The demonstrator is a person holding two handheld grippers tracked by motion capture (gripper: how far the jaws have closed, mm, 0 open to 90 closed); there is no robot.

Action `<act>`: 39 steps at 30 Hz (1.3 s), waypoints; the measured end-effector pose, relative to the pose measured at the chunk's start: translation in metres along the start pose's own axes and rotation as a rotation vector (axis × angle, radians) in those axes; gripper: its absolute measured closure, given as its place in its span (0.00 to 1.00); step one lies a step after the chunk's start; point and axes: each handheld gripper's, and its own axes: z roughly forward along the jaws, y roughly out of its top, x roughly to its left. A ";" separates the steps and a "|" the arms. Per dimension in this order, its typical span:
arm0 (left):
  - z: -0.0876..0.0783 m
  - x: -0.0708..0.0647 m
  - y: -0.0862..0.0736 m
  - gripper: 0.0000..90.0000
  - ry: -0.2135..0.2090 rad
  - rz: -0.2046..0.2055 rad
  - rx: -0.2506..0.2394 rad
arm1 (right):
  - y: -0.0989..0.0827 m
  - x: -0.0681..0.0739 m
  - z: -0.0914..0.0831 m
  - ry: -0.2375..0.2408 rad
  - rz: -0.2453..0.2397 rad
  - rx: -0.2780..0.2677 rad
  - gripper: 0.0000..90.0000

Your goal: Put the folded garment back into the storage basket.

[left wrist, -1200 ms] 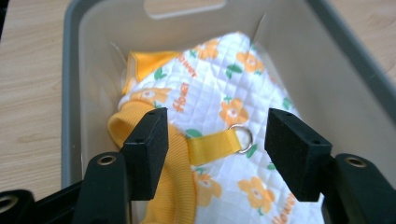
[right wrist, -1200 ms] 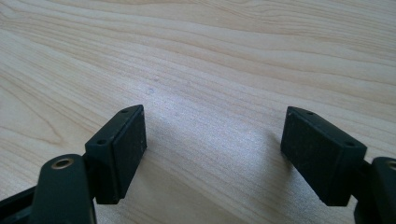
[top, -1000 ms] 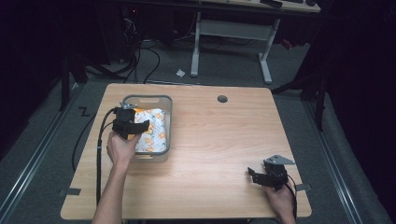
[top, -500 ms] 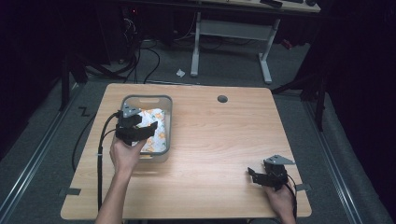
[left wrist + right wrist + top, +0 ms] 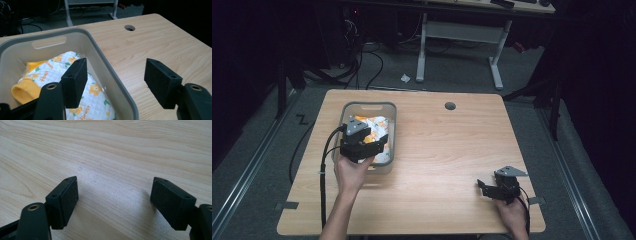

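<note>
**Both grippers empty, cloth lying in the bin**

Now the left gripper (image 5: 115, 82) has its jaws spread wide with nothing between them; they straddle the near right wall of the grey bin (image 5: 117, 85), one pad above the cloth inside, the other over bare wood. Neither pad touches the cloth or the wall. Seen from above, this gripper (image 5: 362, 145) hangs over the bin's near end, held in the left hand (image 5: 352, 172), its cable trailing toward the table's near left corner.

Inside the bin lies the quilted cloth (image 5: 92, 92), white with orange flowers and a yellow cuff, bunched against the bin's floor. The bin (image 5: 389, 112) stands on the left half of the wooden table (image 5: 447, 150), closer to the left edge than to the middle.

Over at the near right corner, the right gripper (image 5: 113, 202) also has its jaws parted and empty, low over plain wood. From above it (image 5: 499, 189) sits well apart from the bin, with the right hand (image 5: 512, 215) behind it.
</note>
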 end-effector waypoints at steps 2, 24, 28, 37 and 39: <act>-0.002 -0.003 -0.001 0.39 -0.007 0.005 -0.002 | 0.000 0.000 0.000 0.000 0.000 0.000 0.25; -0.016 -0.032 -0.008 0.37 -0.070 0.036 -0.035 | 0.000 0.000 0.000 0.000 0.000 0.000 0.25; -0.017 -0.035 -0.009 0.37 -0.080 0.037 -0.038 | 0.000 0.000 0.000 0.000 0.000 0.000 0.25; -0.017 -0.047 -0.014 0.37 -0.106 0.049 -0.027 | 0.000 0.000 0.000 0.000 0.000 0.000 0.25; -0.017 -0.049 -0.014 0.37 -0.112 0.052 -0.027 | 0.000 0.000 0.000 0.000 0.000 0.000 0.25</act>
